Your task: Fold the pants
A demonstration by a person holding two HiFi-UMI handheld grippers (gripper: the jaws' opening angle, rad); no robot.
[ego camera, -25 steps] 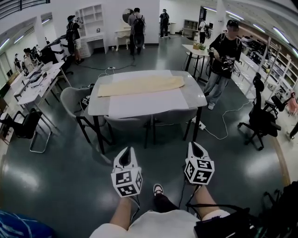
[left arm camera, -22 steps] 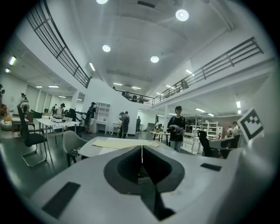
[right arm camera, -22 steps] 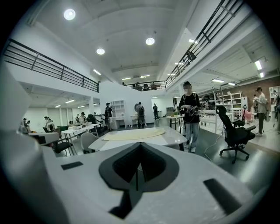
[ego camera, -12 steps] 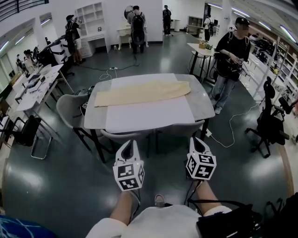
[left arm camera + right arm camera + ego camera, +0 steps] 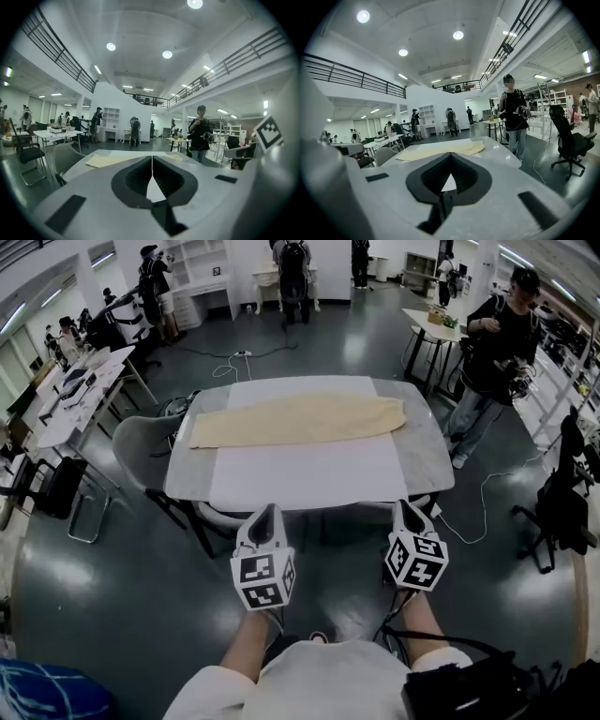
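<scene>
Pants (image 5: 298, 418): one beige pair, laid flat and lengthwise along the far half of the table (image 5: 427, 456). They partly overlie the far edge of a white sheet (image 5: 309, 470) that covers the table's middle. One end lies near the left edge and the other reaches toward the far right corner. Which end is the waist cannot be settled from the head view at this range.

Left gripper (image 5: 268, 512): you hold it just short of the table's near edge and pointing at it. Its jaws are closed tip to tip with nothing between them, and its own view shows only a thin seam.

Right gripper (image 5: 401, 507): also just short of the near edge, further right. Its jaws meet at the tips and it is empty.

Step in hand: approach, in my judgement. No fold has been made and neither gripper touches the cloth.

Next move: you will need to reach across the sheet to the far half and part both jaws. You can then pinch an edge of the pants at two separated points so the cloth lifts evenly. The reach is long, so expect to lean over the near edge.

Writing: none legible. Each gripper's cube carries black-and-white square markers, which are patterns and not text. No brand or label shows on the pants, the sheet or the table.
</scene>
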